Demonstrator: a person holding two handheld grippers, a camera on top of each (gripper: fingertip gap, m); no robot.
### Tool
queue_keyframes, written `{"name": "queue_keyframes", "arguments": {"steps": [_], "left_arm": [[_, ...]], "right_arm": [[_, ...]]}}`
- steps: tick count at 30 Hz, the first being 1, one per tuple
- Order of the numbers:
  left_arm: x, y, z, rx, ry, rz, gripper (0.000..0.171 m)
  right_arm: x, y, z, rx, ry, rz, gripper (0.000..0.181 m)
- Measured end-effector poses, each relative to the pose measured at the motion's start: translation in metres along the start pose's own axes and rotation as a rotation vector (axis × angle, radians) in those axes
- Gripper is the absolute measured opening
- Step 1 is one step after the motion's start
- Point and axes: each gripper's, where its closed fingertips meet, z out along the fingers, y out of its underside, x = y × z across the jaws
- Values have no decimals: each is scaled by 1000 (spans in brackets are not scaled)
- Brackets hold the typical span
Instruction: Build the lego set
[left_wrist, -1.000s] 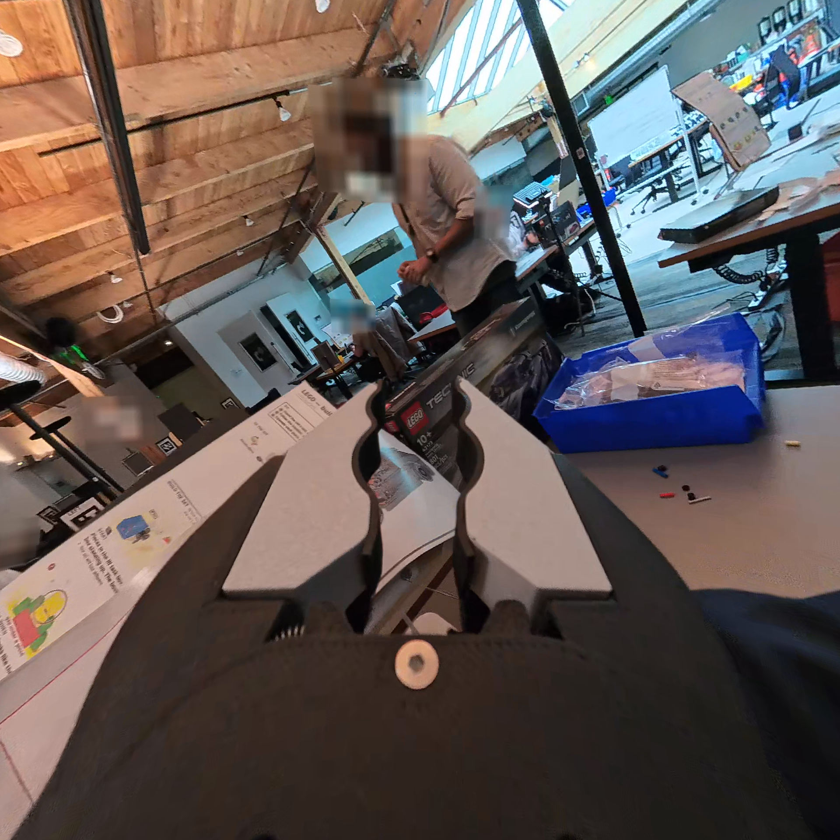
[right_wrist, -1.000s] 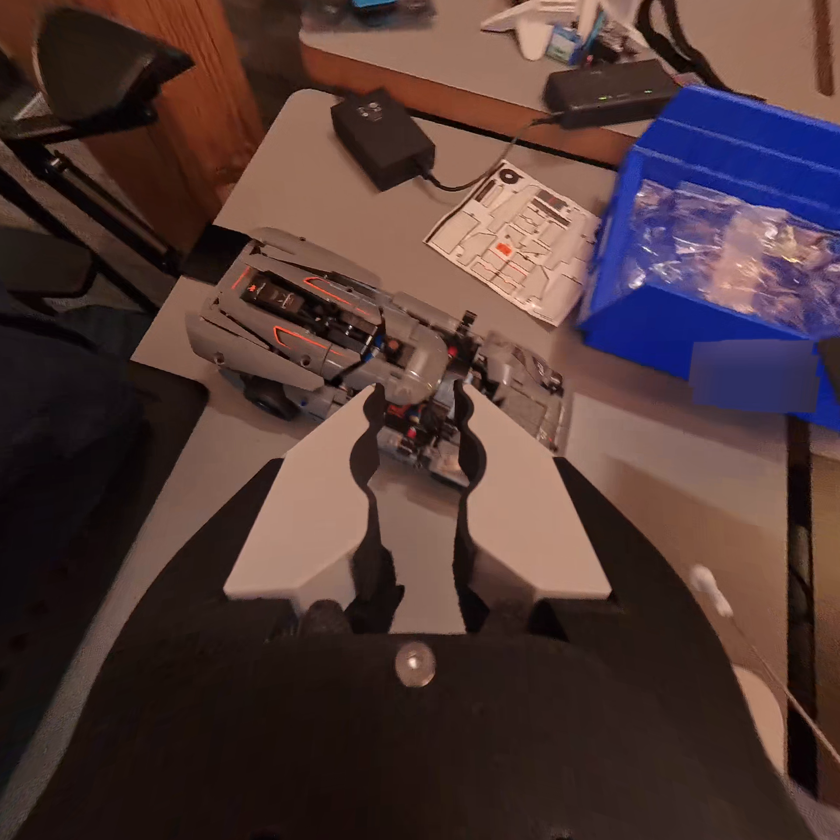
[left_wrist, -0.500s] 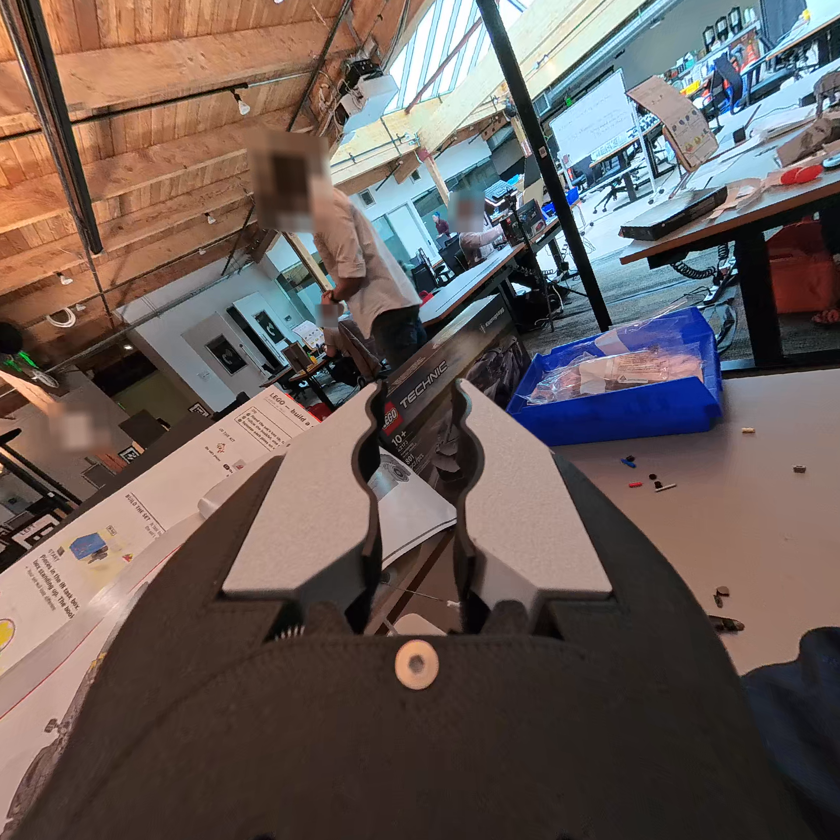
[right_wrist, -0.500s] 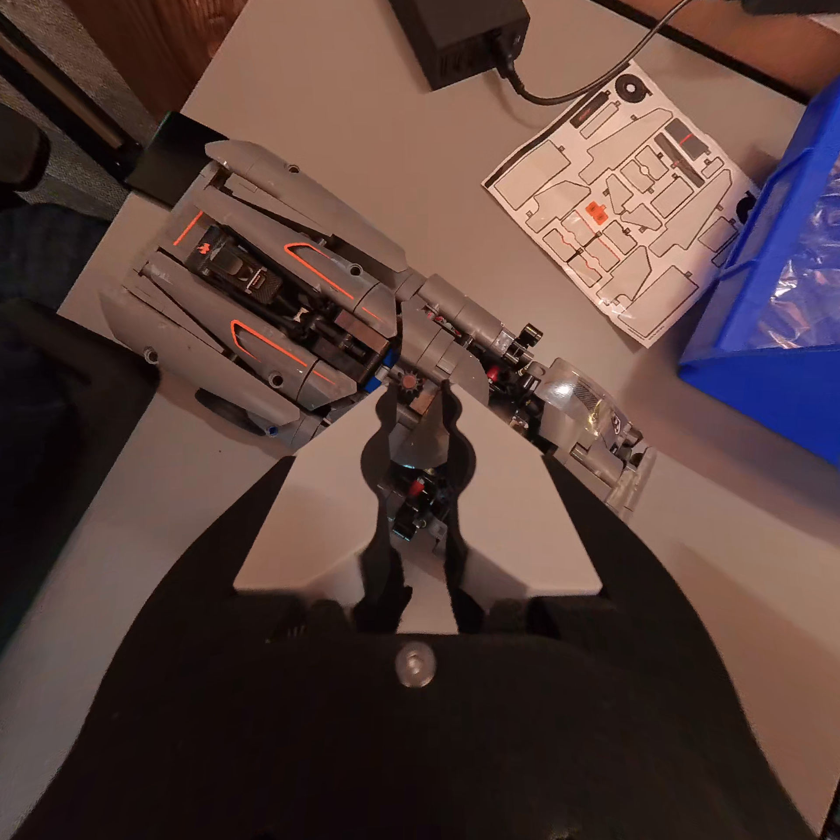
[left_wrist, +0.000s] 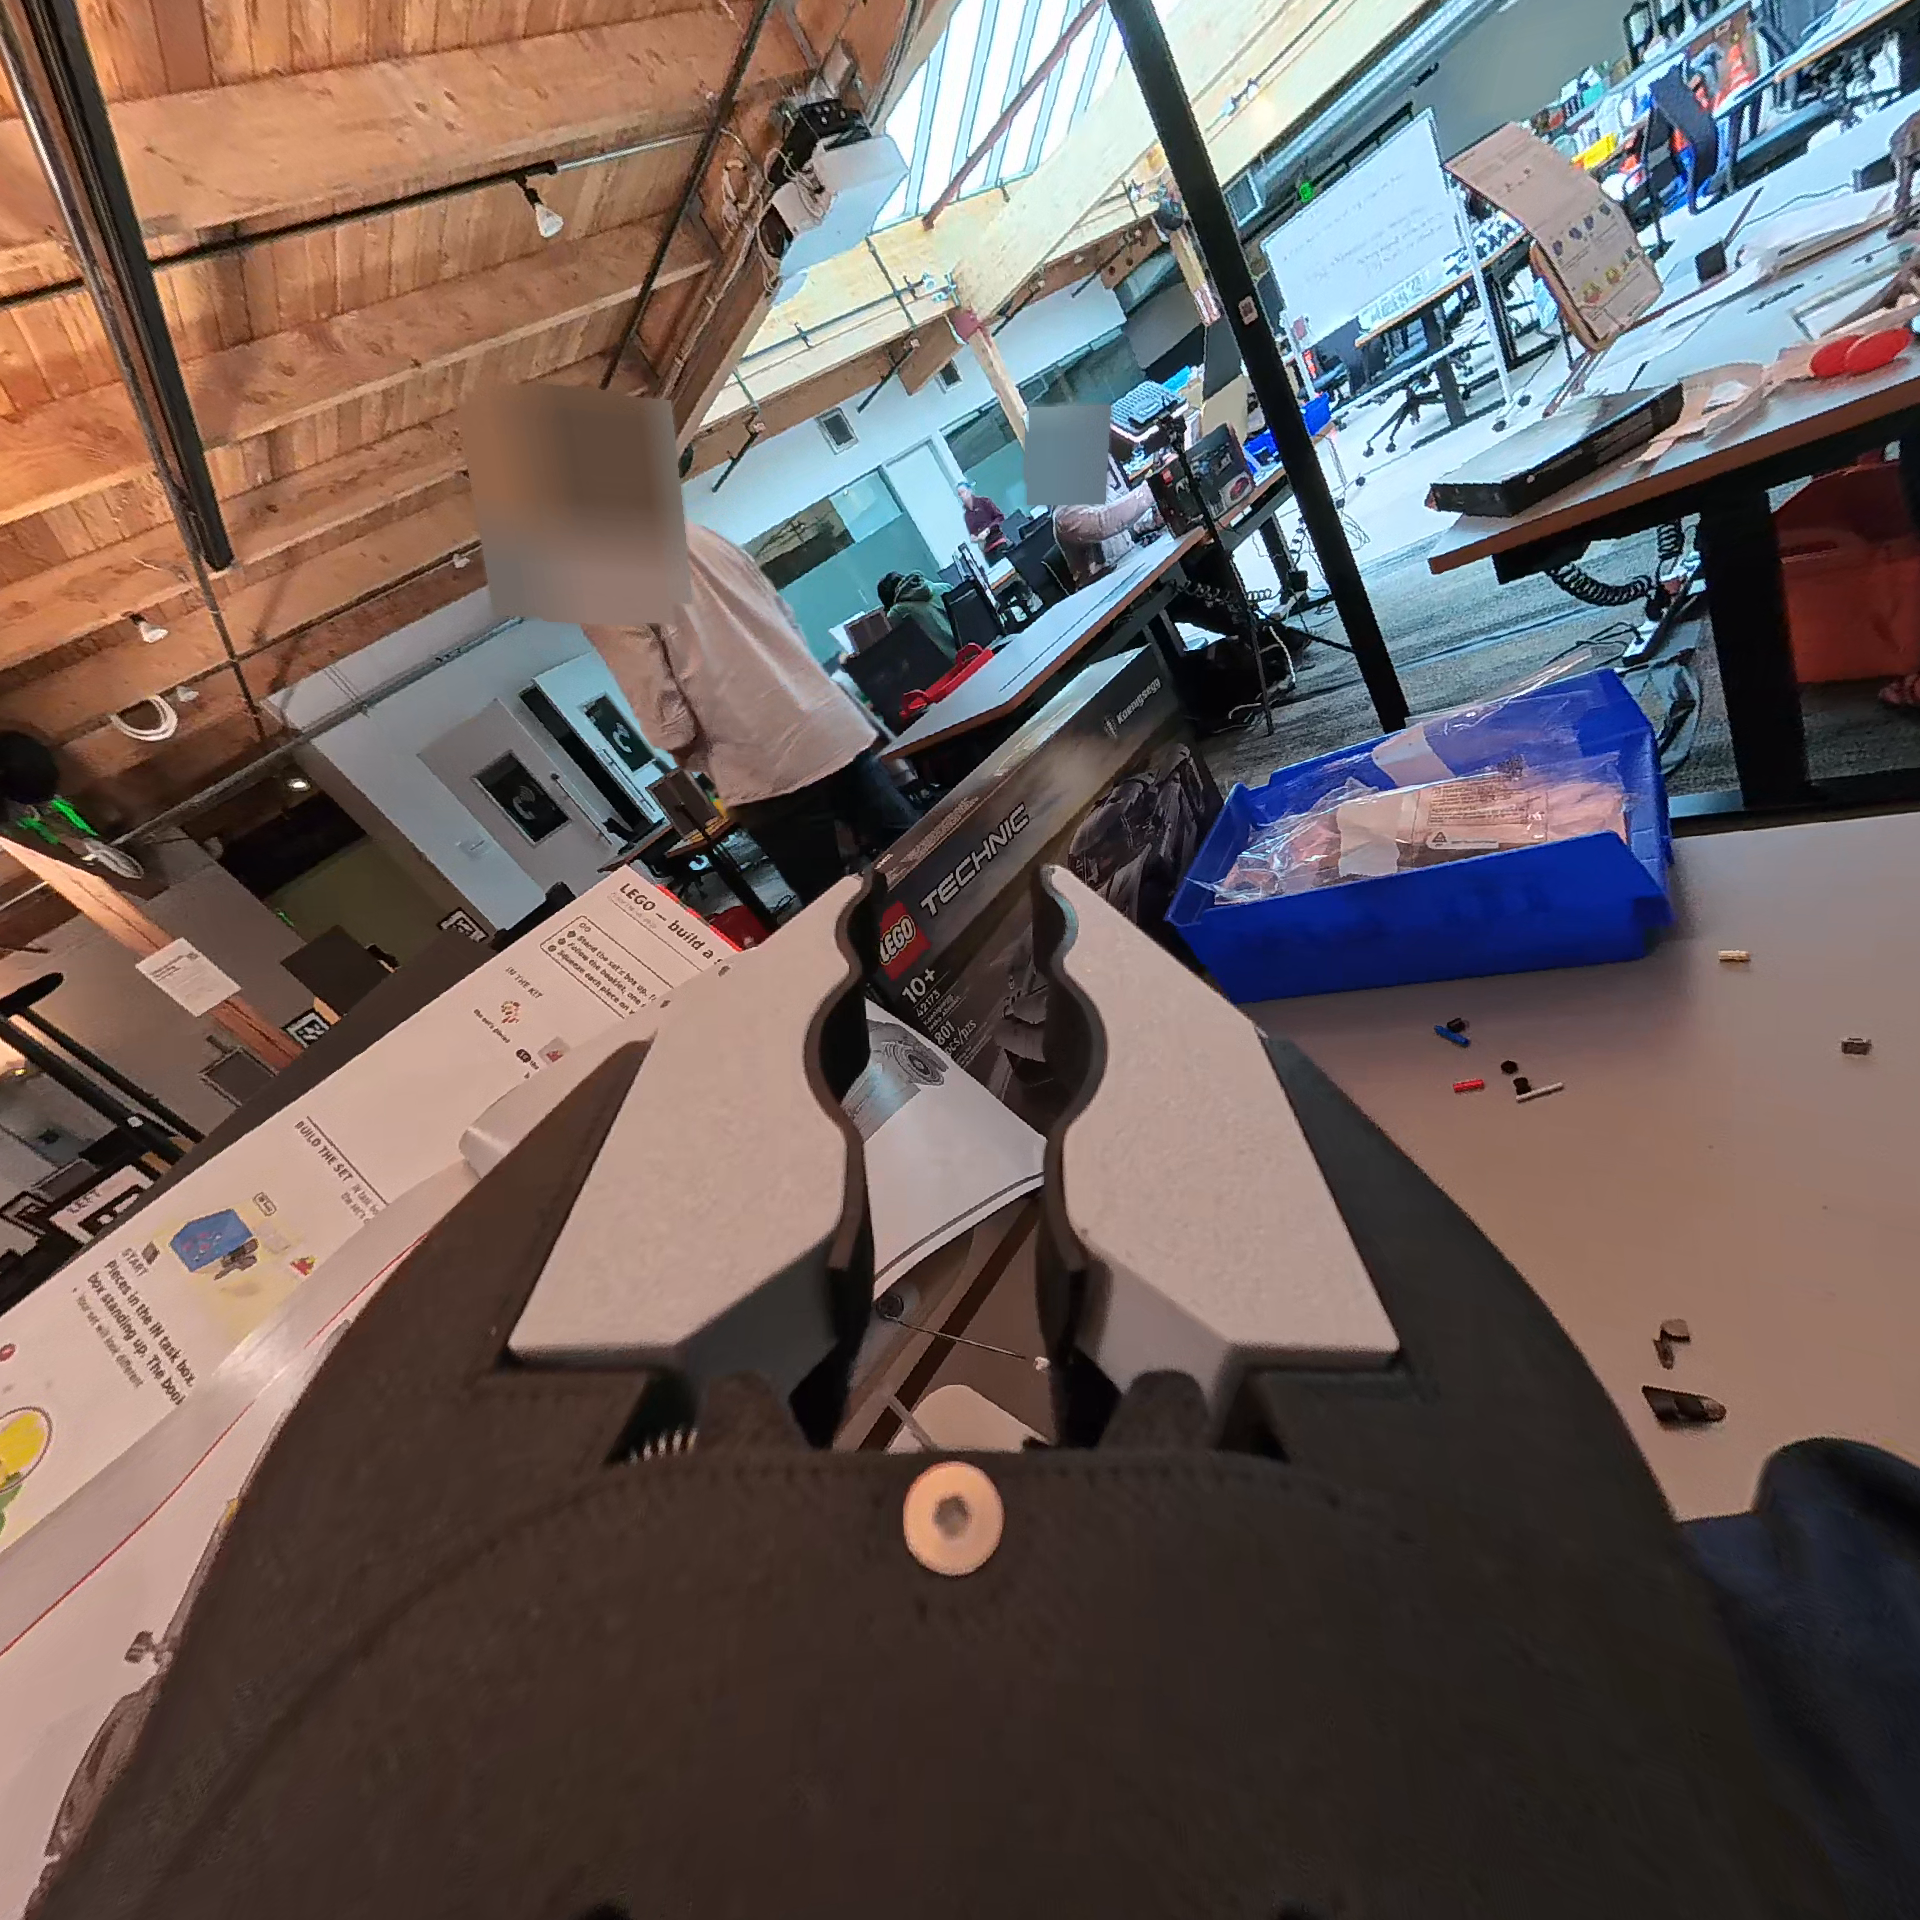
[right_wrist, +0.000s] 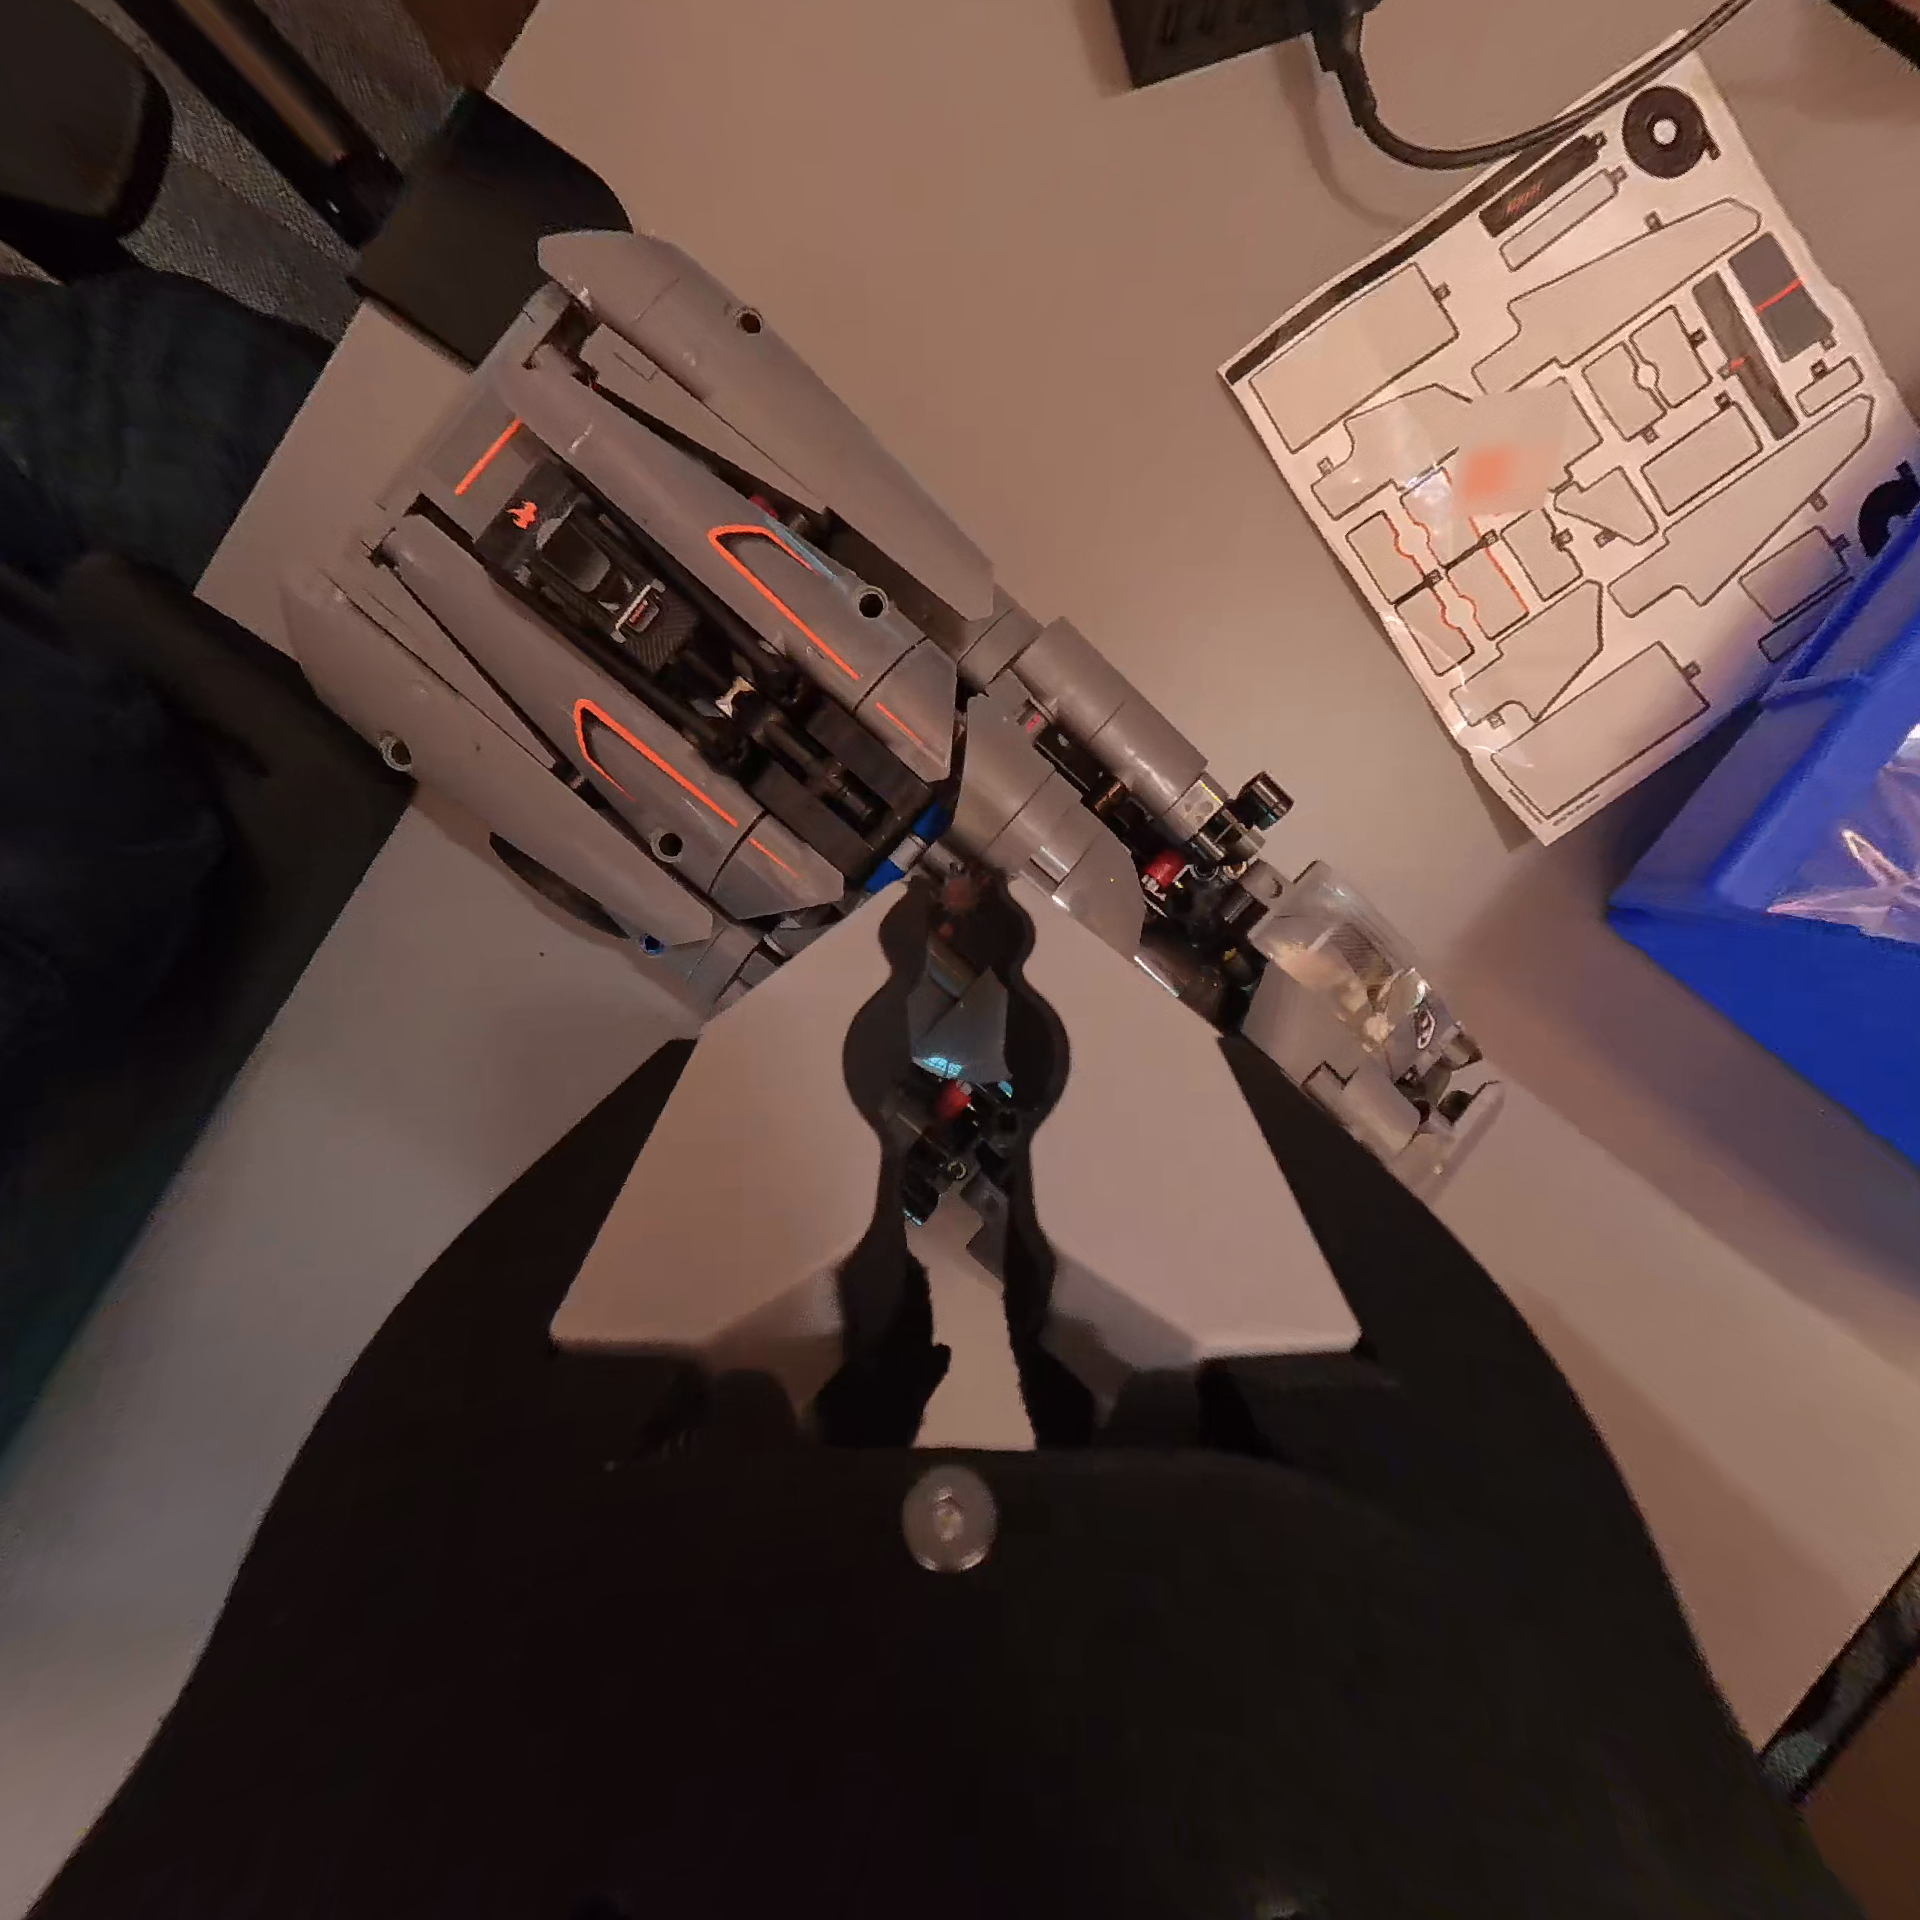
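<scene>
Our right gripper (right_wrist: 954, 914), jaws narrowly apart, hangs mid-frame over the grey orange-striped brick car (right_wrist: 665, 644) (contact unclear); left gripper (left_wrist: 951, 914) spread, empty, facing the blue plastic bin (left_wrist: 1434, 925).

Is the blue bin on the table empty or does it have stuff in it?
Not empty. The blue plastic bin holds clear plastic bags of parts, lying above its front wall; the right wrist view shows the bags too.

An open-plan workshop or lab office under a sloped timber ceiling (left_wrist: 343, 312) with skylights (left_wrist: 997, 94). Rows of benches (left_wrist: 1704, 436) carry boxes and gear, with office chairs (left_wrist: 1423, 400), a whiteboard (left_wrist: 1361, 229) and people (left_wrist: 748, 686) working farther back.
</scene>
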Motion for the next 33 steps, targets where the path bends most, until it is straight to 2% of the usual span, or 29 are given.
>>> {"name": "queue_keyframes", "arguments": {"steps": [5,7,12,13,16,17,21,25,28,33], "left_arm": [[1,-1,0,2,0,10,25],[1,-1,0,2,2,8,25],[-1,0,0,-2,0,9,25],[-1,0,0,-2,-2,9,25],[-1,-2,-2,4,-3,9,25],[-1,-2,-2,5,-4,11,25],[-3,-3,-3,8,-6,13,25],[-4,-3,-4,10,-7,10,25],[-3,-3,-3,11,-2,13,25],[1,-5,-2,13,7,19,25]], "right_arm": [[1,3,-2,-26,-10,11,7],[2,2,-3,-32,-6,32,0],[2,2,-4,-61,25,56,0],[2,2,-4,-64,25,55,1],[1,4,-2,-79,15,74,24],[-1,5,-1,-90,7,74,26],[1,8,3,-122,39,27,10],[2,8,3,-140,38,23,9],[3,9,3,-166,40,-24,9],[3,10,3,-239,57,-226,9]]}}
